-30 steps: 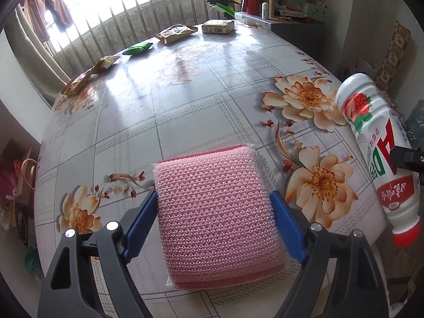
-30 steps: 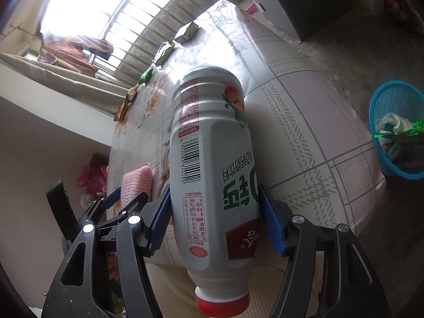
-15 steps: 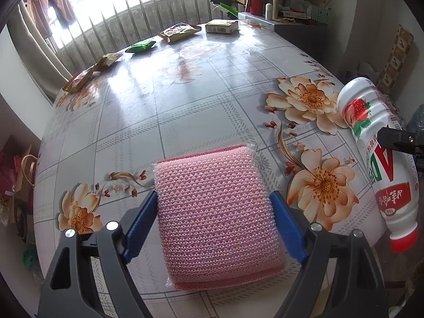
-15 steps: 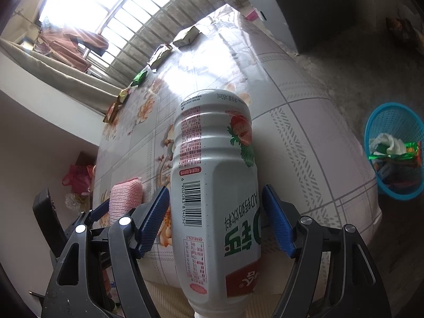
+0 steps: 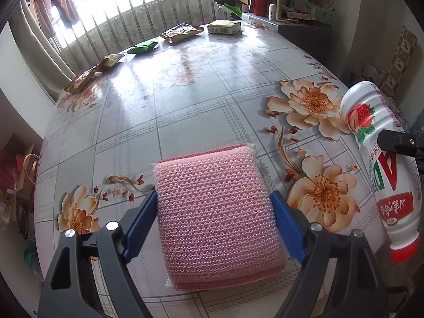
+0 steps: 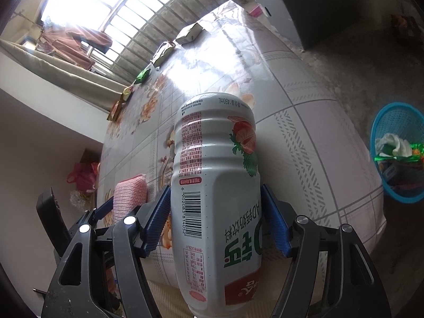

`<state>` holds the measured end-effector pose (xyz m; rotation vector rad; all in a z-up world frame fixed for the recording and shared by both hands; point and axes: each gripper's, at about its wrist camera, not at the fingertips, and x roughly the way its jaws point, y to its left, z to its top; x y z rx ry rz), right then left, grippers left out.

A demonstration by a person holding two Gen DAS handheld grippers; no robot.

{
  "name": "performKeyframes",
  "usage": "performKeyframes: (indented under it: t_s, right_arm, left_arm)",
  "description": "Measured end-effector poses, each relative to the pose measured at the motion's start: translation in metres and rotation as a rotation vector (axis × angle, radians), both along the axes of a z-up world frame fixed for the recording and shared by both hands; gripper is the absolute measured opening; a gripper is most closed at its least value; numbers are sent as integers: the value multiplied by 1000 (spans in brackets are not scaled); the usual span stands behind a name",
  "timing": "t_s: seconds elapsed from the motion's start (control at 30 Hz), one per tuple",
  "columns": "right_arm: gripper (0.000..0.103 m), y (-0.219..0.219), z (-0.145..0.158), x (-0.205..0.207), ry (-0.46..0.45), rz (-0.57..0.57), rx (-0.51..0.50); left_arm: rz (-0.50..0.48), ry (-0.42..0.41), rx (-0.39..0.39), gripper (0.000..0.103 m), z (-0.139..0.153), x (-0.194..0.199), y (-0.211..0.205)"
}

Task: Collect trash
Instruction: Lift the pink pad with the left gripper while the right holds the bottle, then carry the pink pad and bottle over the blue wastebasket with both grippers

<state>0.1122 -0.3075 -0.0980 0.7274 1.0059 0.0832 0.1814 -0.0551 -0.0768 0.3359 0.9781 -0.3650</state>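
Both fingers pairs spread wide: left gripper point(image 5: 213, 228) clasps pink sponge point(image 5: 217, 217), right gripper point(image 6: 216, 220) just tightened around bottle point(image 6: 216, 185).

Look at the white drink bottle point(image 6: 216, 193): you can read "450mL" at its far end, barcode digits "6 902083 814052" along its side, and large green letters "AD" on its label, upside down.

1 bottle point(image 6: 216, 198), 1 sponge point(image 5: 217, 212), 5 pkts point(image 5: 181, 32)
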Motion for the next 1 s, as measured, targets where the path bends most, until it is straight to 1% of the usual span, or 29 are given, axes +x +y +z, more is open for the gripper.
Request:
performKeyframes:
  t_s: [0.23,0.53,0.57,0.63,1.0]
  right_arm:
    - [65,2,0,6,3,1,-3]
    - [64,16,1,-6,17,34,-59]
    - [64,17,0,-6,18,34,-63]
    - [57,17,0,-7,21,28,-81]
    - [55,12,-3,-15,16,3,-50]
  left_arm:
    - [11,-16,1,82,-1,-1,-2]
    - [26,-31,-5,81,1,-5,-1]
    - [27,-32,-7,81,1,-5,-1]
    - [26,-37,-6,80,2,-6,-1]
    - [26,-78,-5,80,13,-15,-1]
